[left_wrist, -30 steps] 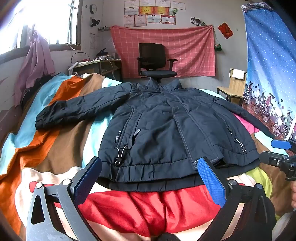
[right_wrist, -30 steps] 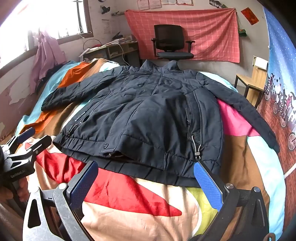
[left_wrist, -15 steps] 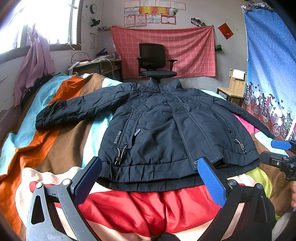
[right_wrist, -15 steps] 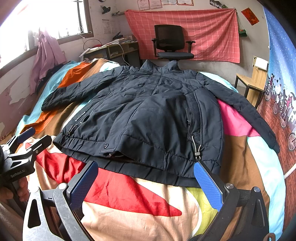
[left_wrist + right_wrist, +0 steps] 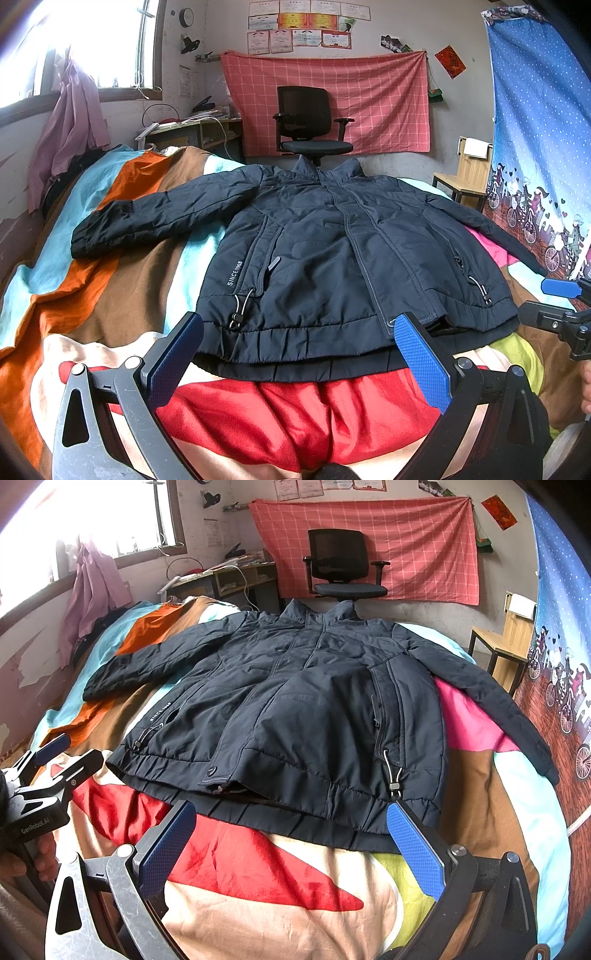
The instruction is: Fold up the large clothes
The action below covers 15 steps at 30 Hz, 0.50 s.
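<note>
Both hand-held grippers (image 5: pixel 299 360) (image 5: pixel 291 845) apparently stay open, unmoved, before jacket (image 5: pixel 332 251).

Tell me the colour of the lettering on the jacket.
White lettering on the dark navy jacket; clearest in the left wrist view.

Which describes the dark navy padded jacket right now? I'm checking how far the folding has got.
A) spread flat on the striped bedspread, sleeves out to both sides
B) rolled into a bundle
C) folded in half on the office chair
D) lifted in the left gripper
A: the dark navy padded jacket lies flat on the striped bedspread, sleeves out, and the left gripper and right gripper are open and empty.
</note>
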Tool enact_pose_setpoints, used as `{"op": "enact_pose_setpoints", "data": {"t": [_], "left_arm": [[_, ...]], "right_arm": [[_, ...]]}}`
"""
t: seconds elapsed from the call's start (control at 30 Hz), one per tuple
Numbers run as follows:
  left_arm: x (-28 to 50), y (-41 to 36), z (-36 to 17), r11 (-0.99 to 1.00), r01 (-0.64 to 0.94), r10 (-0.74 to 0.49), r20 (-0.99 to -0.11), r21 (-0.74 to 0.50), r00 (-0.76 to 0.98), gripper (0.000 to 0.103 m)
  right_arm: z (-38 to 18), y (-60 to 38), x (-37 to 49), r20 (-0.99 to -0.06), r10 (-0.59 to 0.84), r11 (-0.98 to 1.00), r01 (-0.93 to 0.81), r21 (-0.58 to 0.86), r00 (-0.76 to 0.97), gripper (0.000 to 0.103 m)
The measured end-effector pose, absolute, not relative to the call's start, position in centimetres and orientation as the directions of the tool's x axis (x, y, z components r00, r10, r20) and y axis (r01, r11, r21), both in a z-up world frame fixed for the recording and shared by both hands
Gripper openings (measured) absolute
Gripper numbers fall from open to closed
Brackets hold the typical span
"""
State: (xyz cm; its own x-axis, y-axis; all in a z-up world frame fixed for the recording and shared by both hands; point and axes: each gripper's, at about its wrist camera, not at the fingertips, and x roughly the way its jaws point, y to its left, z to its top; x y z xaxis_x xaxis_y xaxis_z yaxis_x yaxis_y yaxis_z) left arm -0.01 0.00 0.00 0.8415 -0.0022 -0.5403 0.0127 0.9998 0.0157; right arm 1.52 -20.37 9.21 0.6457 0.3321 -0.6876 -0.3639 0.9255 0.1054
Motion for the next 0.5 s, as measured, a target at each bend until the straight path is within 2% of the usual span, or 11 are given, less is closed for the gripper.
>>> {"op": "enact_pose_setpoints", "data": {"t": [0.5], "left_arm": [[0.00,0.00,0.00,1.000,0.012,-0.002,-0.540,0.016,0.842,0.101]], "right_arm": [[9.25,-20.37,1.48,-0.687,0.333,0.925,-0.364,0.106,0.646,0.103]]}}
